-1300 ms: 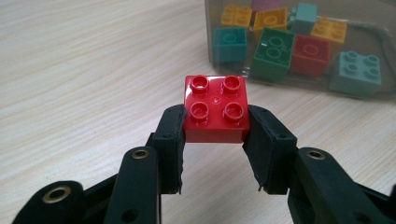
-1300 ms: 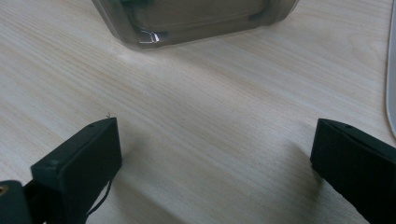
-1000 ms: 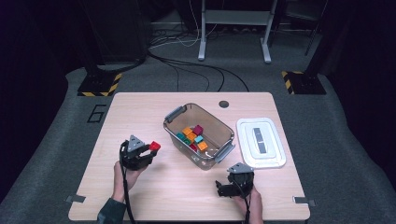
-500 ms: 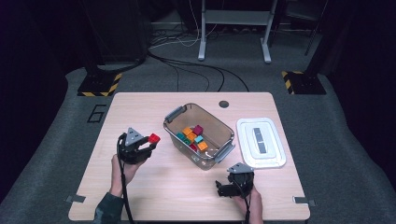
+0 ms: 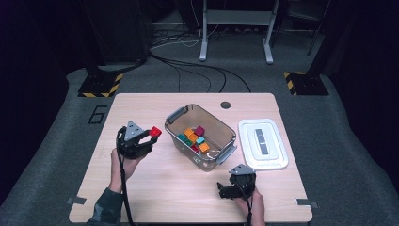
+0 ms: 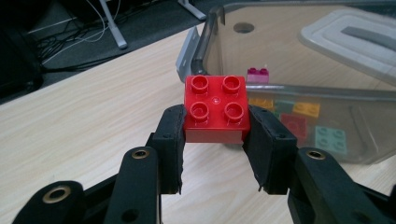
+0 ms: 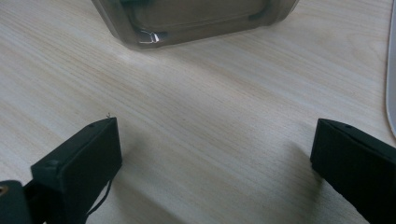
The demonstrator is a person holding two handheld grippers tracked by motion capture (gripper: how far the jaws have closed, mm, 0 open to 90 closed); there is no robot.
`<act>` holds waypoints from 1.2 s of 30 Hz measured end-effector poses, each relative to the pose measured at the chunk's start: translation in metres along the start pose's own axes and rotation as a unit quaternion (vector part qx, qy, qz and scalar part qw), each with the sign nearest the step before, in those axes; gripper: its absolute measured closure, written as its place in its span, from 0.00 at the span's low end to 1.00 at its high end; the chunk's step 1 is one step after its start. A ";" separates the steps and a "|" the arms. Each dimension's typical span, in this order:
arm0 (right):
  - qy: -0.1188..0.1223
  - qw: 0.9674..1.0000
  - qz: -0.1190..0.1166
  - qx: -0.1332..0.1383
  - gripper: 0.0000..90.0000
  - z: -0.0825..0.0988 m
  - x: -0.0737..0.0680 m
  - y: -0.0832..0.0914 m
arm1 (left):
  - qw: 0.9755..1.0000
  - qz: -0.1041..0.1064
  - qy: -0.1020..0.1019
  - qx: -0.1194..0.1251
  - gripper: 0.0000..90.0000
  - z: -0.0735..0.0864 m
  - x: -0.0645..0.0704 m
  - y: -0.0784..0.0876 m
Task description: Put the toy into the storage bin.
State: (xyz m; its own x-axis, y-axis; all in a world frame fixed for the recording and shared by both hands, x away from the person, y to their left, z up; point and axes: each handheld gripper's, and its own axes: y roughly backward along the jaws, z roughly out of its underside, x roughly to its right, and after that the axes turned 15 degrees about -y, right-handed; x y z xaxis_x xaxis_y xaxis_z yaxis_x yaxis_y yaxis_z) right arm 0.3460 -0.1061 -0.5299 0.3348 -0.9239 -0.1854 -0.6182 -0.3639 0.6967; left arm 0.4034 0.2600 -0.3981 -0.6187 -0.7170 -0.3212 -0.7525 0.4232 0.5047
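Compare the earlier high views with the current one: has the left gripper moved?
Yes. The left gripper, holding the red brick, has shifted up the picture towards the bin.

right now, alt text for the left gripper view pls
The left gripper pinches a red four-stud brick between its black fingers above a wooden table. Behind it stands a clear plastic bin holding coloured bricks.

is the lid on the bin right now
No, the white lid lies flat on the table beside the open bin.
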 end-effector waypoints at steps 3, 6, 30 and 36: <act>0.000 1.000 0.000 0.000 0.01 0.000 0.000 0.000 | 1.000 -0.001 -0.004 0.004 0.65 -0.006 -0.002 0.001; -0.001 1.000 0.000 0.000 0.01 0.000 0.000 0.000 | 1.000 -0.003 -0.010 0.009 0.65 -0.014 -0.004 0.002; -0.002 1.000 0.001 -0.001 0.01 0.000 0.000 0.000 | 0.999 0.015 -0.039 0.029 0.65 -0.076 -0.006 -0.030; -0.002 1.000 0.000 0.001 0.01 0.000 0.000 0.000 | 0.999 0.029 -0.043 0.016 0.65 -0.084 -0.004 -0.048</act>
State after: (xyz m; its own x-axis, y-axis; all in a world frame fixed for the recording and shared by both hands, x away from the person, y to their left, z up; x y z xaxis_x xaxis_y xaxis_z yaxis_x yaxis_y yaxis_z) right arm 0.3459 -0.1060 -0.5298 0.3321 -0.9245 -0.1872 -0.6194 -0.3634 0.6959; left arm 0.4611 0.1958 -0.3540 -0.6773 -0.6415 -0.3603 -0.7209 0.4807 0.4992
